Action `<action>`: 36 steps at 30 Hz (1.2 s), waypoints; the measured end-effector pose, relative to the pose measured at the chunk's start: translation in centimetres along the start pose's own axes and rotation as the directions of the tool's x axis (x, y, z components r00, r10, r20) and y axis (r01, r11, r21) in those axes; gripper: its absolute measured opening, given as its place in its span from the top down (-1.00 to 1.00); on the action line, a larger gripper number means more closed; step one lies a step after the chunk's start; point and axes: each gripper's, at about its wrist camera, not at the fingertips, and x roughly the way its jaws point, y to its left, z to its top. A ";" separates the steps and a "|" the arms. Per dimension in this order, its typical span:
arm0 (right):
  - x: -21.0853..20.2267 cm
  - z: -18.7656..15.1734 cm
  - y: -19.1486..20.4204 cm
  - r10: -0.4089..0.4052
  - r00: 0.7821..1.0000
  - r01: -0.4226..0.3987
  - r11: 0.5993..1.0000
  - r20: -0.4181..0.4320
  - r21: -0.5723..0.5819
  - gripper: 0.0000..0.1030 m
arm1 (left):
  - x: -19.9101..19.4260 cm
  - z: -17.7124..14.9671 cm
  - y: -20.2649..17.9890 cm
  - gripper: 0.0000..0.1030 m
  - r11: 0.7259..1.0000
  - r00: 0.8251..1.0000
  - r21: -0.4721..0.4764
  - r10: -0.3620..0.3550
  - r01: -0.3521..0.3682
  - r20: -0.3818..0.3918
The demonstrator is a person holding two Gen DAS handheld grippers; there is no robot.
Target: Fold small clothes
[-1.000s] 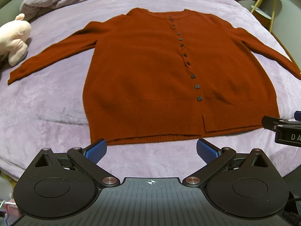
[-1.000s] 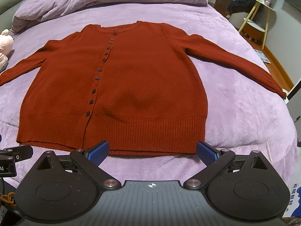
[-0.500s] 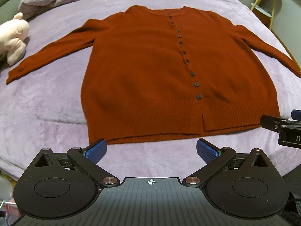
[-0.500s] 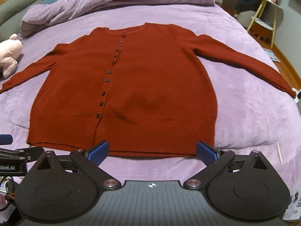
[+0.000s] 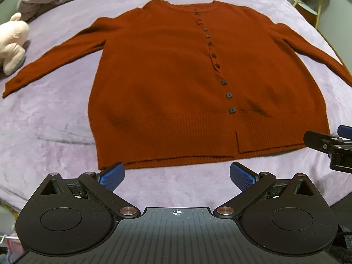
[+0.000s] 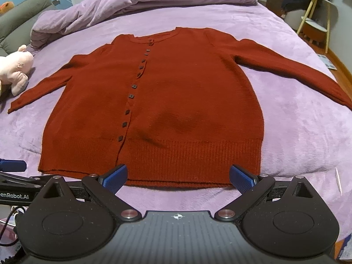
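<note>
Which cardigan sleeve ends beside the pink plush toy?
The cardigan's sleeve on the picture's left; its cuff lies near the plush toy. The other sleeve stretches right, away from it.

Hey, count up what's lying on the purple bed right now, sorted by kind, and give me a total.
Rust-red knitted button-up cardigan: 1
Pale pink plush toy: 1
Bunched lilac duvet: 1
Thin white stick near the bed's right edge: 1
Total: 4
</note>
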 end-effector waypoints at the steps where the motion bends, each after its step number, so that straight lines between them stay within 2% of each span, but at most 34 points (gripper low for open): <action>1: 0.1 0.0 -0.1 0.008 1.000 -0.008 1.000 0.001 0.001 -0.92 | 0.1 0.1 0.0 -1.00 1.000 1.000 0.001 0.000 0.000 -0.004; 7: 0.8 0.0 -0.7 0.036 0.999 -0.036 0.999 0.000 0.005 -0.92 | 0.8 0.4 -0.1 -1.00 1.000 1.000 0.002 -0.005 0.005 -0.021; 10: 1.0 0.0 -1.5 0.089 0.995 -0.090 0.996 0.038 0.017 -0.92 | 1.0 0.8 0.1 -1.00 1.000 1.000 -0.009 -0.025 0.025 -0.009; 11: 1.0 0.1 -2.0 0.113 0.991 -0.115 0.993 0.074 0.022 -0.92 | 1.0 1.2 0.2 -1.00 0.999 0.999 -0.017 -0.038 0.038 0.002; 13: 0.8 0.0 -3.4 0.139 0.974 -0.149 0.988 0.177 0.041 -0.92 | 1.1 1.8 0.4 -1.00 0.998 0.998 -0.029 -0.052 0.052 0.026; 15: 0.5 0.1 -5.5 0.154 0.934 -0.184 0.981 0.321 0.064 -0.92 | 1.2 2.9 0.7 -1.00 0.997 0.996 -0.049 -0.060 0.063 0.065; 16: 0.4 0.2 -6.9 0.141 0.907 -0.189 0.978 0.397 0.084 -0.92 | 1.3 3.4 0.9 -1.00 0.996 0.995 -0.057 -0.062 0.067 0.084; 17: 0.5 0.5 -8.1 0.111 0.894 -0.176 0.978 0.435 0.112 -0.92 | 1.6 4.2 1.1 -1.00 0.995 0.991 -0.064 -0.067 0.075 0.118; 18: 0.9 1.0 -9.6 0.074 0.888 -0.159 0.976 0.454 0.152 -0.92 | 1.8 4.7 1.1 -1.00 0.995 0.988 -0.065 -0.066 0.075 0.140; 20: 2.0 2.6 -13.9 0.024 0.893 -0.162 0.949 0.450 0.270 -0.92 | 2.4 6.0 1.1 -1.00 0.996 0.982 -0.049 -0.069 0.078 0.176; 22: 3.1 3.7 -18.3 -0.050 0.896 -0.149 0.902 0.441 0.406 -0.90 | 3.6 7.7 1.0 -1.00 0.995 0.983 -0.034 -0.085 0.091 0.165; 23: 3.6 4.2 -20.8 -0.100 0.896 -0.137 0.865 0.433 0.483 -0.84 | 4.1 8.2 1.0 -1.00 0.995 0.985 -0.041 -0.085 0.092 0.153; 26: 5.6 4.9 -27.9 -0.245 0.894 -0.089 0.723 0.375 0.685 -0.46 | 5.5 9.9 1.1 -1.00 0.990 0.985 -0.088 -0.098 0.111 0.140; 27: 6.4 5.0 -30.2 -0.281 0.897 -0.072 0.670 0.342 0.739 -0.17 | 6.0 10.4 1.1 -1.00 0.987 0.985 -0.106 -0.106 0.121 0.135; 28: 7.3 5.0 -31.8 -0.300 0.900 -0.062 0.627 0.315 0.777 -0.02 | 6.5 10.8 1.1 -1.00 0.985 0.985 -0.120 -0.110 0.126 0.131; 29: 8.2 4.9 -33.9 -0.308 0.906 -0.070 0.567 0.290 0.821 0.08 | 7.0 11.2 1.0 -1.00 0.982 0.985 -0.136 -0.110 0.128 0.130; 31: 9.9 4.2 -36.4 -0.305 0.908 -0.120 0.467 0.287 0.876 0.12 | 8.0 11.9 0.9 -1.00 0.980 0.987 -0.159 -0.104 0.123 0.122; 33: 11.0 3.3 -38.2 -0.297 0.896 -0.221 0.347 0.330 0.912 0.15 | 8.7 12.2 1.0 -1.00 0.979 0.989 -0.167 -0.103 0.120 0.110; 34: 11.5 3.2 -38.7 -0.301 0.887 -0.257 0.308 0.350 0.916 0.15 | 9.2 12.4 0.9 -1.00 0.979 0.990 -0.167 -0.100 0.117 0.102; 35: 11.8 3.2 -39.0 -0.306 0.882 -0.274 0.290 0.360 0.917 0.17 | 9.4 12.6 0.8 -1.00 0.979 0.990 -0.166 -0.100 0.116 0.099; 36: 12.0 3.2 -39.2 -0.311 0.879 -0.275 0.290 0.362 0.917 0.27 | 9.6 12.7 0.8 -1.00 0.980 0.990 -0.162 -0.101 0.116 0.098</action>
